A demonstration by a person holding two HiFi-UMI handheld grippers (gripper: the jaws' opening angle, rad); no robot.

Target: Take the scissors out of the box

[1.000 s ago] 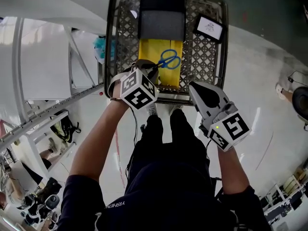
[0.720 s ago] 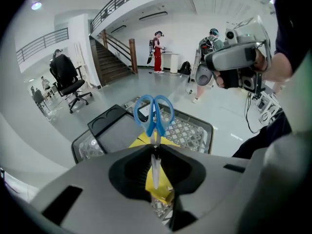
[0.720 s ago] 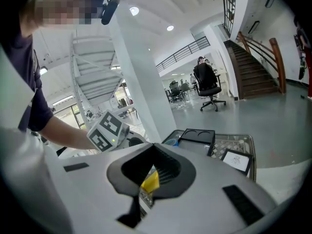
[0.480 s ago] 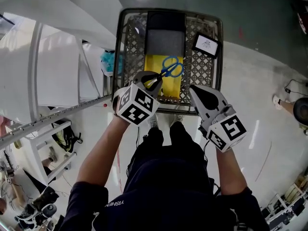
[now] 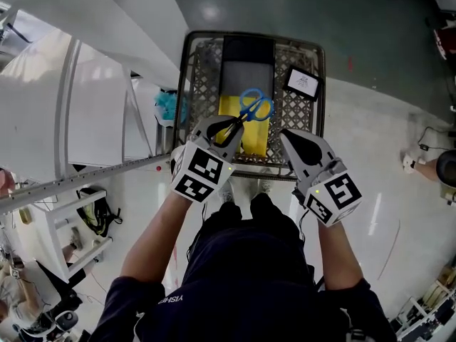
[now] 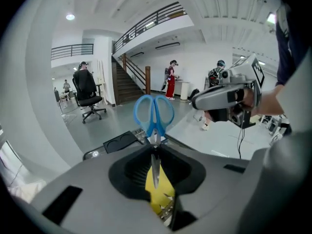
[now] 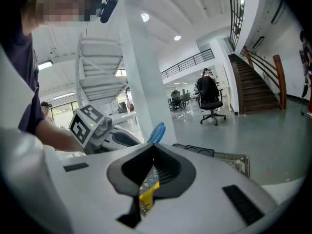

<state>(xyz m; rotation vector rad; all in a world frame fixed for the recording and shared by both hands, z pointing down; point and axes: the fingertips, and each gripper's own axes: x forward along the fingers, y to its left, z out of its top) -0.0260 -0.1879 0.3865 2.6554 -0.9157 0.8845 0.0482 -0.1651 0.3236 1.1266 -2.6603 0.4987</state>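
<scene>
The blue-handled scissors (image 5: pixel 253 107) hang in the air over the grey wire-mesh box (image 5: pixel 194 84), handles up and away from the person. Only the closed steel blades are held, pinched between the jaws of the left gripper (image 5: pixel 229 128). Directly below lies a yellow sheet (image 5: pixel 254 138) on the box floor, with a black and grey panel (image 5: pixel 246 55) beyond it and a small black-framed card (image 5: pixel 302 83) off to the right. The right gripper (image 5: pixel 288 135) hovers just beside, over the near rim, its jaws closed on nothing.

The hold looks to me like the weak point. The blades are thin and smooth, and the heavier handles sit far out from the pinch. A quick swing away could let the scissors pivot or slide out and drop back into the box. A knock from the nearby right gripper could do the same.
</scene>
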